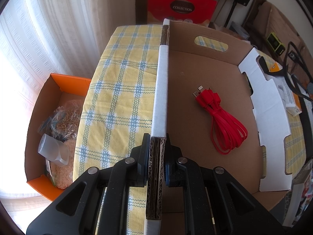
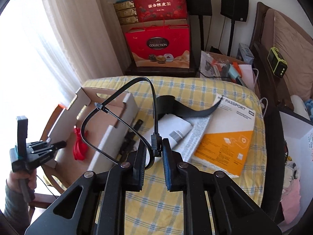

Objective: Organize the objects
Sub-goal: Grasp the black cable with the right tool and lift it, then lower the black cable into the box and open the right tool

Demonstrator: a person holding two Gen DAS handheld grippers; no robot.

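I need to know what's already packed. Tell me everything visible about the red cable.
The red cable is flat and glossy, coiled into a long bundle cinched near one end, where its plugs cluster together, one with a metal tip. It lies flat on the box floor, apart from the walls. Neither tool touches it.

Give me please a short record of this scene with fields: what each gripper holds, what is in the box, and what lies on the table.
left gripper: shut on the wall of the cardboard box, holding its edge
right gripper: shut on the black cable, gripped at its plug, loop hanging in the air
in the box: red cable, bundled, lying on the floor of the box
on the table: checked cloth, white and orange package, black strap
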